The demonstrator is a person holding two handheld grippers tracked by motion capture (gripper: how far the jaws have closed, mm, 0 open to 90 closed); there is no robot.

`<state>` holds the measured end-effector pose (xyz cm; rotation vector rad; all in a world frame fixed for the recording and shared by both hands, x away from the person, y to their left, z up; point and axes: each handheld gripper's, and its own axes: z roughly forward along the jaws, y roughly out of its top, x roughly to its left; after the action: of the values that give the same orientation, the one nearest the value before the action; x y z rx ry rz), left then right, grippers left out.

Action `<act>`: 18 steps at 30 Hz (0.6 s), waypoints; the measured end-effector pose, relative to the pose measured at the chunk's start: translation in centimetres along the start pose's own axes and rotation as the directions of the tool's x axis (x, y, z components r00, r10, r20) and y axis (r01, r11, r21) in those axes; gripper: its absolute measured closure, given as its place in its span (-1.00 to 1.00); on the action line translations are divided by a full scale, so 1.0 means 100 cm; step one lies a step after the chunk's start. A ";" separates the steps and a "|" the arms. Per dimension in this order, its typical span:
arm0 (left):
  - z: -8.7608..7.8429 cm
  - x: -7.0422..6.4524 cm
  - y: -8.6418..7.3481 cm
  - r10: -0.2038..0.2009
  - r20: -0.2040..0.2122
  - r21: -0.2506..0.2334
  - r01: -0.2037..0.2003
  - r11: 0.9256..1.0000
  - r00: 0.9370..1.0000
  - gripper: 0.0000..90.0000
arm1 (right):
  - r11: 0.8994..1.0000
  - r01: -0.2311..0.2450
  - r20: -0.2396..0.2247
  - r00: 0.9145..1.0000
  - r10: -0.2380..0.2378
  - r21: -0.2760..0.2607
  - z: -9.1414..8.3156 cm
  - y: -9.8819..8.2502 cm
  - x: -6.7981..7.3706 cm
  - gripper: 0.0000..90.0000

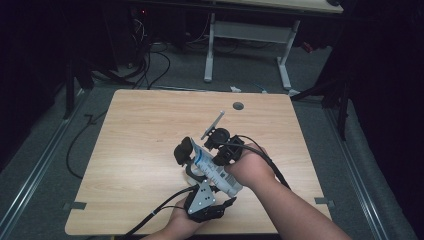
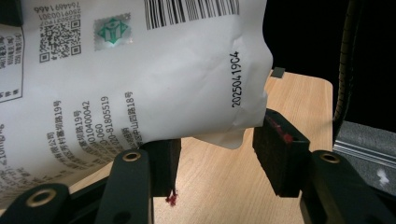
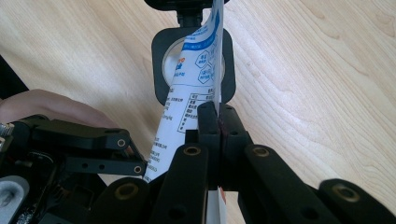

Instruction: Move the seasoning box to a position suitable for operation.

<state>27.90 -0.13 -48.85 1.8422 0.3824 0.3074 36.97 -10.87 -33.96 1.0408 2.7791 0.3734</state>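
The white tube (image 1: 215,167) is hanging above the table (image 1: 130,150), its crimped edge being pinched by the right gripper (image 3: 218,122)'s closed jaws while the left gripper (image 2: 217,161)'s open jaws are straddling it, probably to squeeze it.

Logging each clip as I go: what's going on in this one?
A person at a wooden table holds a white printed tube between two handheld grippers. The right gripper is clamped on the tube's flat crimped end. The left gripper has its jaws either side of the tube's body, with a gap visible at one pad.
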 end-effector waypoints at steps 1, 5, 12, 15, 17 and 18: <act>0.000 0.000 0.000 -0.001 0.000 0.000 0.001 1.000 1.000 0.17 | 1.000 0.007 -0.001 1.000 -0.007 -0.004 0.000 0.000 0.000 1.00; -0.001 0.001 0.000 0.001 -0.002 -0.002 -0.001 1.000 1.000 0.17 | 1.000 0.009 -0.001 1.000 -0.009 -0.002 0.001 0.002 0.000 1.00; -0.001 0.001 0.000 0.003 -0.001 -0.006 -0.003 1.000 1.000 0.17 | 1.000 0.010 0.001 1.000 -0.010 -0.002 0.000 0.002 0.001 1.00; -0.001 0.000 0.001 0.003 0.000 -0.007 -0.003 1.000 1.000 0.17 | 1.000 0.015 0.003 1.000 -0.015 -0.002 0.000 0.002 0.001 1.00; -0.001 0.000 0.001 0.003 -0.001 -0.008 -0.003 1.000 1.000 0.17 | 1.000 0.014 0.004 1.000 -0.014 -0.005 0.000 0.002 0.001 1.00; -0.001 0.000 0.000 0.001 0.000 -0.008 -0.001 1.000 1.000 0.17 | 1.000 0.016 0.003 1.000 -0.016 -0.006 0.000 0.002 0.001 1.00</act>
<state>27.87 -0.03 -48.77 1.8347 0.3803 0.3090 37.03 -10.70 -33.91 1.0159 2.7802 0.3783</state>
